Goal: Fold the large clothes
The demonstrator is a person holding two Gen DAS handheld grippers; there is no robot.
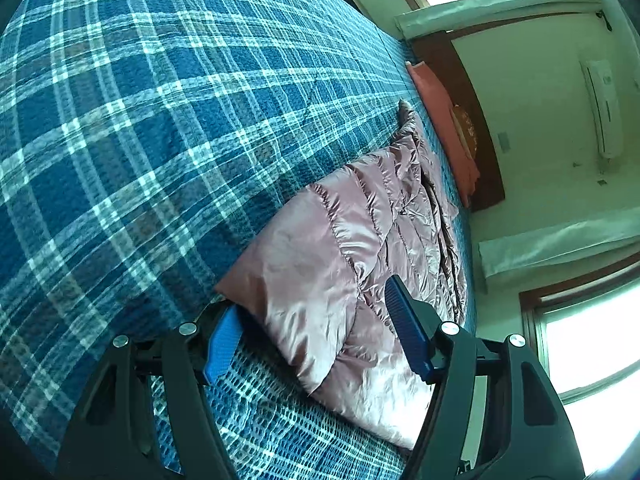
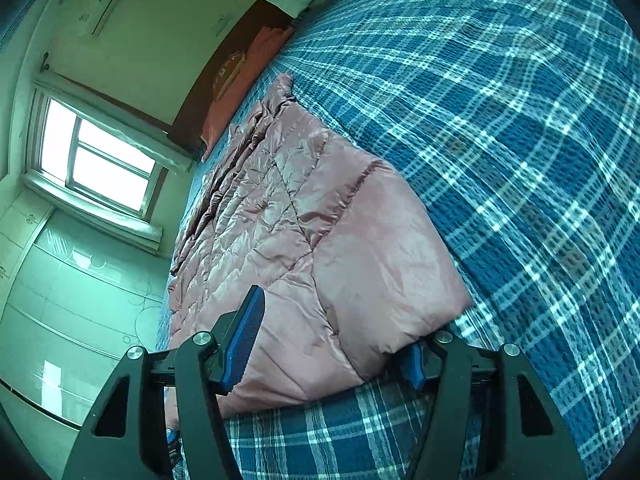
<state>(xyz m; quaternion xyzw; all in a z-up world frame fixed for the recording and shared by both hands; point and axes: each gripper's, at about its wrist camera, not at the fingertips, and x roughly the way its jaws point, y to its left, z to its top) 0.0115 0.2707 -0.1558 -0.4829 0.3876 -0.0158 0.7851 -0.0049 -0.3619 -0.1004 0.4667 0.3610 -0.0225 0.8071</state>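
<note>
A shiny pink quilted down jacket (image 1: 344, 248) lies flat on a blue plaid bedspread (image 1: 160, 120). My left gripper (image 1: 316, 328) is open, its blue pads straddling the jacket's near hem corner; one pad (image 1: 224, 344) sits at the cloth edge, the other (image 1: 408, 328) above the fabric. In the right wrist view the jacket (image 2: 320, 240) stretches away toward the headboard. My right gripper (image 2: 332, 340) is open around the other hem corner, one pad (image 2: 244, 340) on top, the other (image 2: 414, 364) partly hidden under the fabric.
A pink pillow (image 1: 444, 128) and dark wooden headboard (image 1: 472, 120) lie at the bed's far end. A window (image 2: 100, 160) and pale wardrobe doors (image 2: 60, 300) stand beside the bed. An air conditioner (image 1: 604, 108) hangs on the wall.
</note>
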